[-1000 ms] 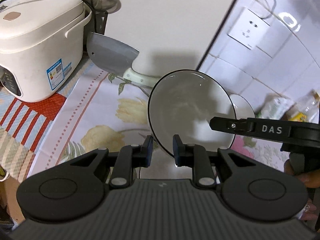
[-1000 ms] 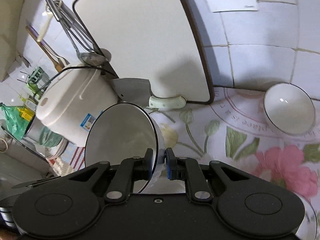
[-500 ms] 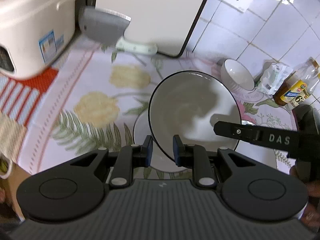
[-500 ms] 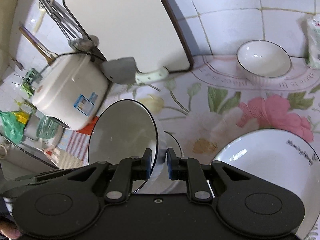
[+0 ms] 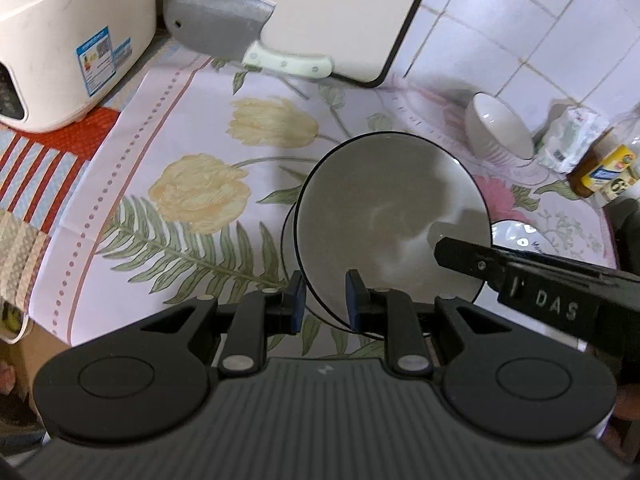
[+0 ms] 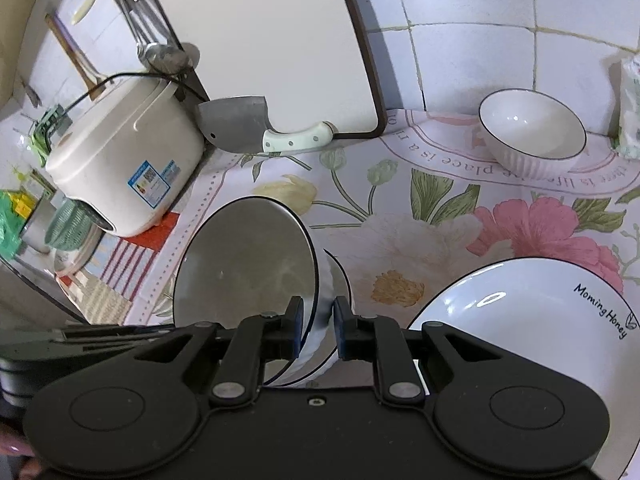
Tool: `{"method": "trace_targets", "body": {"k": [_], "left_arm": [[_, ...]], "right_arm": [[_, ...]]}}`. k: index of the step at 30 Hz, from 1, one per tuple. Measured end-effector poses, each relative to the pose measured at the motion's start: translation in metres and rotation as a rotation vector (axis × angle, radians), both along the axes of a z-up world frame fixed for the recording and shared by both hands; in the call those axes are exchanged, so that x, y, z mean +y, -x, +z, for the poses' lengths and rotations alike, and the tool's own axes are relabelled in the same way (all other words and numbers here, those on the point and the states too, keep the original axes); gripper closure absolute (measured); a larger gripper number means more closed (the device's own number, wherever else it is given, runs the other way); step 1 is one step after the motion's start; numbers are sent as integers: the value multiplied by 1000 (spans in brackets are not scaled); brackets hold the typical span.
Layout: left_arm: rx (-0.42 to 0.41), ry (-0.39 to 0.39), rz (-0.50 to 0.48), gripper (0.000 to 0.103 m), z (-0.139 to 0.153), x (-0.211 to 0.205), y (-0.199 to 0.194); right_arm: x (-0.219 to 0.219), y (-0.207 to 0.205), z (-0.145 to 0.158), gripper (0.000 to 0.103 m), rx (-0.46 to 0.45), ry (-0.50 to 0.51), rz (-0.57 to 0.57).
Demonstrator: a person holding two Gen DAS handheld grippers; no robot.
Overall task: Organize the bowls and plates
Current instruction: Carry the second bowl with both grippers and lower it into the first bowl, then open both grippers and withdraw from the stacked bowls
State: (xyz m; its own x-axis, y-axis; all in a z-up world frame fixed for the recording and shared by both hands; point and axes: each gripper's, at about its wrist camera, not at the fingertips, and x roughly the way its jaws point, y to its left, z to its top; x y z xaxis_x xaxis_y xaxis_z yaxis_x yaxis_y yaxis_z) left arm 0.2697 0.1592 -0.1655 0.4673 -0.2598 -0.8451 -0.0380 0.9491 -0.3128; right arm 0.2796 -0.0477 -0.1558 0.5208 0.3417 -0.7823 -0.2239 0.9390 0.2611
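Note:
A white bowl with a thin black rim [image 5: 384,208] [image 6: 244,264] hangs tilted just over the flowered cloth, gripped at its rim from two sides. My left gripper [image 5: 322,304] is shut on its near rim. My right gripper [image 6: 316,328] is shut on the opposite rim, and one of its fingers [image 5: 460,256] reaches in from the right in the left wrist view. Under the held bowl sits a second bowl [image 5: 289,236] [image 6: 341,280], mostly hidden; whether the two touch I cannot tell. A white plate with lettering [image 6: 520,320] [image 5: 516,232] lies to the right. A small bowl [image 5: 500,132] [image 6: 532,132] stands near the tiled wall.
A cleaver [image 5: 220,36] [image 6: 236,128] leans at the foot of a white cutting board [image 5: 320,8] [image 6: 260,40]. A cream rice cooker [image 5: 60,40] [image 6: 120,160] stands at the left. A bottle [image 5: 604,172] and a packet [image 5: 568,140] sit at the right by the wall.
Both grippers have come down with the bowl toward the cloth and the second bowl under it. The lettered plate has come into view at the right. Both grips are unchanged.

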Motion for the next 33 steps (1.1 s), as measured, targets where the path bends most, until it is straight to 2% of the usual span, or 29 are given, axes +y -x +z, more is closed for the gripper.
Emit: {"method": "trace_targets", "body": {"k": [5, 9, 15, 22, 28, 33], "left_arm": [[30, -41, -12, 83, -7, -4, -5], [47, -82, -14, 85, -10, -7, -6], [36, -94, -18, 85, -10, -7, -7], [34, -72, 2, 85, -7, -4, -5], [20, -69, -13, 85, 10, -6, 9], [-9, -78, -46, 85, 33, -14, 21]], "right_arm": [[17, 4, -4, 83, -57, 111, 45], [21, 3, -9, 83, -57, 143, 59], [26, 1, -14, 82, -93, 197, 61], [17, 5, -12, 81, -116, 136, 56], [-8, 25, 10, 80, -164, 83, 33], [-42, 48, 32, 80, -223, 89, 20]]}}
